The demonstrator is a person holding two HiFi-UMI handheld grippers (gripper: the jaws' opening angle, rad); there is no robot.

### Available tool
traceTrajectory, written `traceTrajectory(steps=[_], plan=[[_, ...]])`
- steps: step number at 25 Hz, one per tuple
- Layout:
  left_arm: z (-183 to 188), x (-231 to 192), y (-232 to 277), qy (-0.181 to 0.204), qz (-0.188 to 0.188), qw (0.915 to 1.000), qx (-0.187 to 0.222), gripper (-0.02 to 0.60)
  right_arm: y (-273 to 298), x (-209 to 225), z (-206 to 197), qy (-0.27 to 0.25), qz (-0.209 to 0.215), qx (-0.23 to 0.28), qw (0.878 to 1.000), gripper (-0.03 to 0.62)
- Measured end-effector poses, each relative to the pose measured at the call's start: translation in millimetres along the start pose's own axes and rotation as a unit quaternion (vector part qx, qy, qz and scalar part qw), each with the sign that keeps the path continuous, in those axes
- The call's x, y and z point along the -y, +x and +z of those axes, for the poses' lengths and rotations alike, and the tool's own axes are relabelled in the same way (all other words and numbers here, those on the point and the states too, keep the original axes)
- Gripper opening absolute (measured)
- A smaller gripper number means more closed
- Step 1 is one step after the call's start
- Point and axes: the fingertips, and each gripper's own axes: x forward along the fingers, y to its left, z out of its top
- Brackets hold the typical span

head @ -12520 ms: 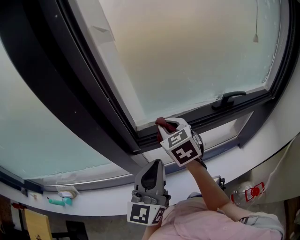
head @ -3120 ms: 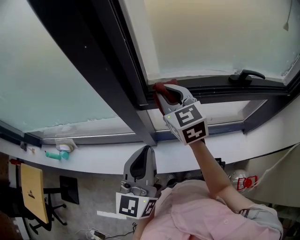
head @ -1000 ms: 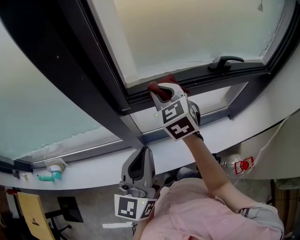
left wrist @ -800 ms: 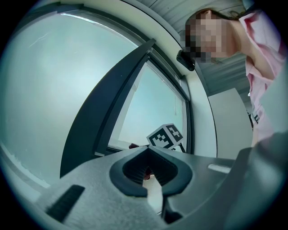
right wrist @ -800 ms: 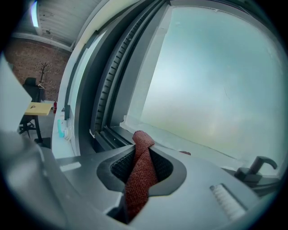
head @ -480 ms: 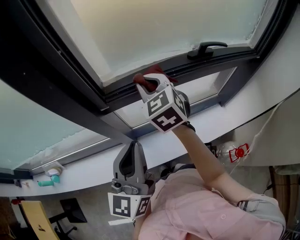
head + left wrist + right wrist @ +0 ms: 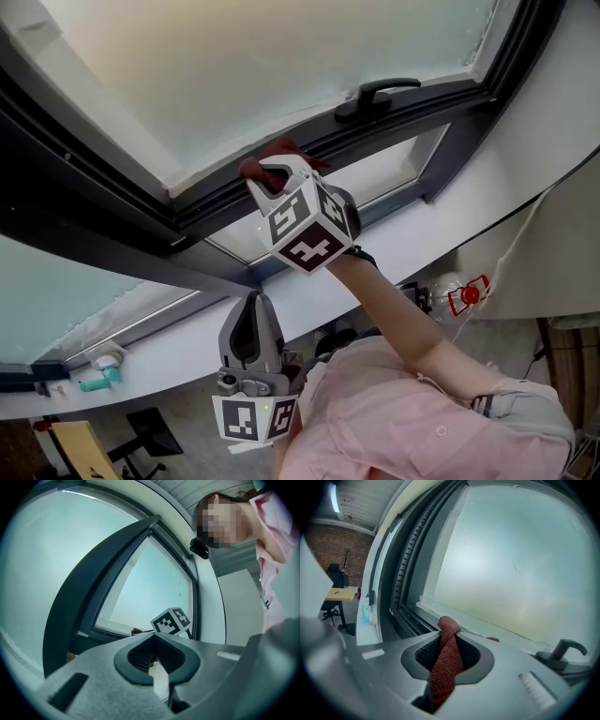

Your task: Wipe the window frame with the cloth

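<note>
In the head view the right tongs (image 7: 269, 174) press a red cloth (image 7: 281, 150) against the lower rail of the dark window frame (image 7: 427, 92), roughly midway along that rail, between the left corner and the black handle (image 7: 375, 94). The rail runs bare from the cloth toward the handle, and on to the right corner beyond it. Frosted glass (image 7: 262, 66) fills the pane above, and the white sill (image 7: 178, 342) lies below the frame. The left tongs (image 7: 249, 314) hang low over the sill, well apart from the frame and touching nothing. A clear bottle (image 7: 459, 292) with a red label sits beneath the sill at the right. In the left gripper view the left tongs (image 7: 153, 637) have their jaws together at the tips with nothing between them; past them the marker cube (image 7: 171, 620) of the other tongs shows at the bottom edge of the pane, with a scrap of the cloth (image 7: 136, 631) beside it. In the right gripper view the right tongs (image 7: 449, 634) are clamped tight on the cloth (image 7: 446, 660), a rolled strip that runs up through the jaws, its end poking out against the frame (image 7: 408, 616) just under the glass (image 7: 511, 564). The handle (image 7: 562, 651) stands off to the right, clear of the cloth.
</note>
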Motion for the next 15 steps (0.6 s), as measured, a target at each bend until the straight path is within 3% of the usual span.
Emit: traceTrajectory(steps=[15], plan=[[-27.2, 24.3, 2.6, 0.005, 0.039, 0.9992, -0.002, 0.0, -13.8, 27.0, -11.6, 0.006, 0.017, 0.02, 1.0, 0.063]])
